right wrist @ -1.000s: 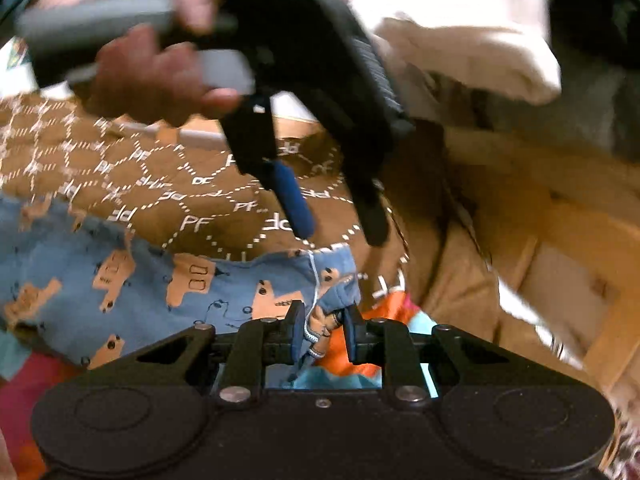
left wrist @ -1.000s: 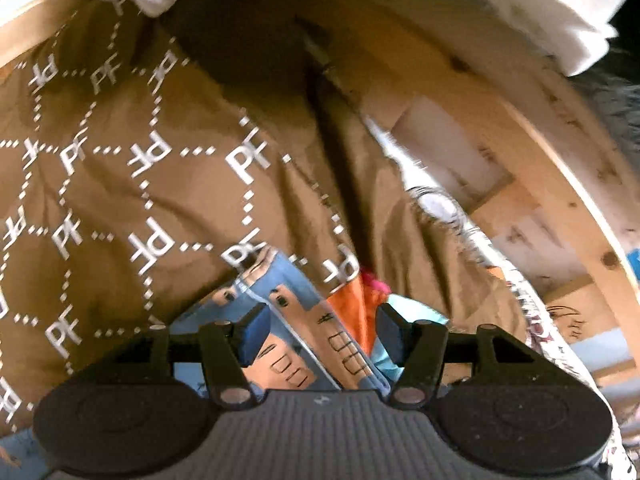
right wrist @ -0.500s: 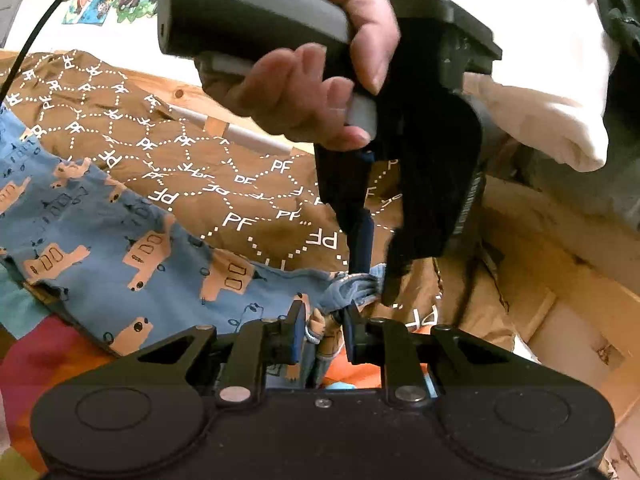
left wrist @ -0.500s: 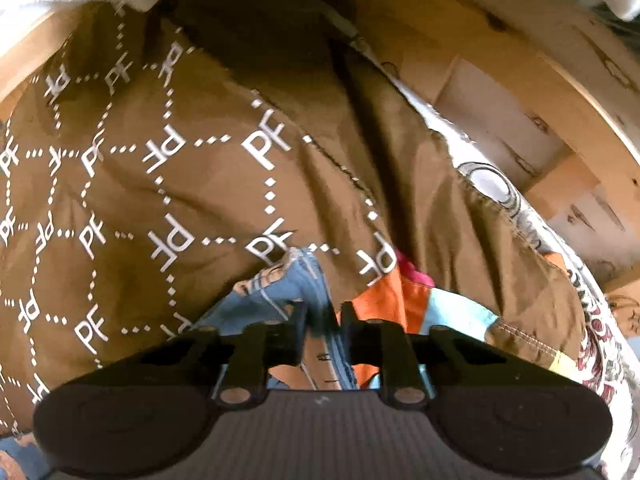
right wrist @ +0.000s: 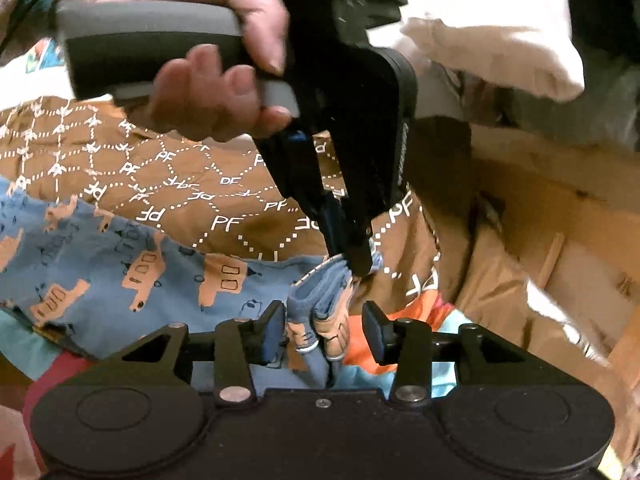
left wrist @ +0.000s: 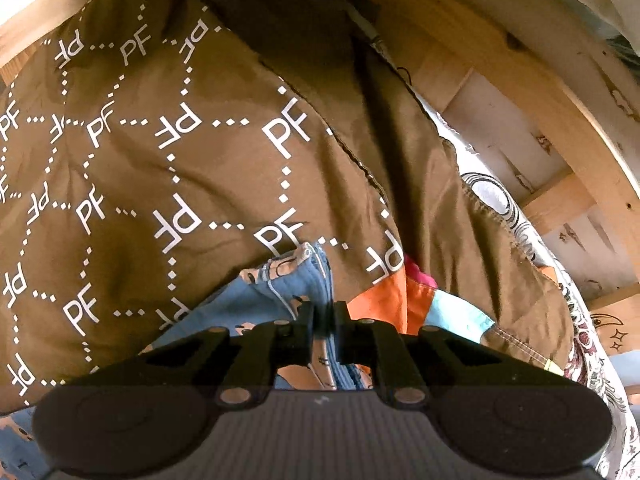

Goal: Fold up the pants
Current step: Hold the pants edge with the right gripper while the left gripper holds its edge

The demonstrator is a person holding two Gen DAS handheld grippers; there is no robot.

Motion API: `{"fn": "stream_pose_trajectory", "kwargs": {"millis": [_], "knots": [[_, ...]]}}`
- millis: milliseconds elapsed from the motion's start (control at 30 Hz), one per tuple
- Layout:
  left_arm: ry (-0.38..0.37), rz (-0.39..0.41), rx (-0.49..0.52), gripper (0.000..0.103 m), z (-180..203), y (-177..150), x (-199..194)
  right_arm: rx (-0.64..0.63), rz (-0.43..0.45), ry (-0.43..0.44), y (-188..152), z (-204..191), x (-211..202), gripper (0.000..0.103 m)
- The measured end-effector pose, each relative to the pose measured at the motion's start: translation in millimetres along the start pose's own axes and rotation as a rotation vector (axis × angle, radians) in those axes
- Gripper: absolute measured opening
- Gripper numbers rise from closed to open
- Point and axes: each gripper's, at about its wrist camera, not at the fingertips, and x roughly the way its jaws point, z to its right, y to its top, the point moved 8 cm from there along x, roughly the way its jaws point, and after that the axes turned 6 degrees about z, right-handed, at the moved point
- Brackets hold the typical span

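The pants are blue with orange truck prints and lie spread to the left on a brown "PF" patterned cover. One bunched end of the pants stands up between my two grippers. My left gripper comes down from above, its jaws closing, pads pinching the top of that bunch. Its own view shows the left gripper nipped on the blue cloth. My right gripper has its jaws opening. The bunch sits between its pads, and neither presses on it.
A hand holds the left gripper's grey handle. An orange and light-blue patchwork sheet shows under the cover. A wooden bed frame curves along the right. White bedding lies at the back right.
The left gripper came down on the bunched pants end and closed on it. The right gripper, which was clamped on that bunch, has spread its jaws off it.
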Motion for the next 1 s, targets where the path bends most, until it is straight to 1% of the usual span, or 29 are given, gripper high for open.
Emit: {"fn": "stream_pose_trajectory", "kwargs": {"millis": [33, 67, 100, 133, 167, 200, 233, 267, 300, 367, 467, 533, 600, 633, 700, 767, 867, 1000], "knots": [[-0.006, -0.001, -0.003, 0.011, -0.3, -0.5, -0.4, 0.020, -0.004, 0.005, -0.4, 1.3, 1.0, 0.043], [-0.013, -0.001, -0.007, 0.011, -0.5, -0.9, -0.7, 0.041, -0.004, 0.009, -0.7, 2.5, 2.0, 0.037], [-0.018, -0.002, -0.013, 0.011, -1.3, -1.1, -1.4, 0.057, -0.005, 0.014, -0.6, 3.2, 2.9, 0.020], [-0.024, -0.004, -0.022, 0.013, -2.2, -1.1, -2.3, 0.066, -0.008, 0.017, -0.7, 3.5, 3.8, 0.014], [-0.029, -0.004, -0.029, 0.019, -3.4, -1.2, -3.5, 0.067, -0.009, 0.016, -0.9, 3.4, 4.1, 0.014], [-0.036, -0.002, -0.036, 0.031, -4.6, -1.1, -5.0, 0.063, -0.007, 0.016, -0.9, 2.7, 4.0, 0.013], [-0.042, 0.002, -0.042, 0.037, -5.9, -0.7, -7.2, 0.059, -0.003, 0.019, -0.4, 1.4, 3.4, 0.012], [-0.044, 0.007, -0.046, 0.047, -7.1, -0.4, -9.1, 0.055, 0.000, 0.022, 0.1, 0.3, 2.9, 0.012], [-0.044, 0.010, -0.049, 0.053, -8.1, -0.1, -10.8, 0.050, 0.003, 0.026, 0.7, -1.6, 2.3, 0.012], [-0.034, 0.008, -0.051, 0.056, -9.5, 0.6, -11.5, 0.029, 0.008, 0.030, 1.2, -5.4, 1.1, 0.012], [0.004, -0.001, -0.047, 0.055, -11.9, 0.1, -8.9, -0.010, 0.015, 0.035, 2.0, -11.5, 0.4, 0.012], [0.052, -0.004, -0.032, 0.048, -14.1, -0.7, -6.7, -0.032, 0.023, 0.043, 2.8, -15.9, -0.5, 0.012], [0.081, 0.006, -0.021, 0.035, -16.3, -0.9, -5.3, -0.050, 0.027, 0.050, 3.2, -19.5, -1.9, 0.012], [0.088, 0.014, -0.020, 0.031, -18.1, -0.9, -6.4, -0.057, 0.028, 0.054, 3.1, -21.4, -2.6, 0.012], [0.080, 0.024, -0.038, 0.020, -22.3, -2.7, -9.8, -0.070, 0.028, 0.062, 3.0, -25.7, -3.8, 0.012], [0.066, 0.035, -0.051, 0.014, -25.8, -6.8, -16.8, -0.083, 0.034, 0.063, 4.0, -29.3, -5.6, 0.012], [0.055, 0.059, -0.033, 0.012, -29.6, -12.6, -32.1, -0.090, 0.047, 0.072, 7.4, -36.5, -9.5, 0.012], [0.010, 0.083, -0.063, 0.012, -42.2, -24.2, -58.4, -0.089, 0.079, 0.097, 17.2, -54.8, -20.9, 0.012]]}}
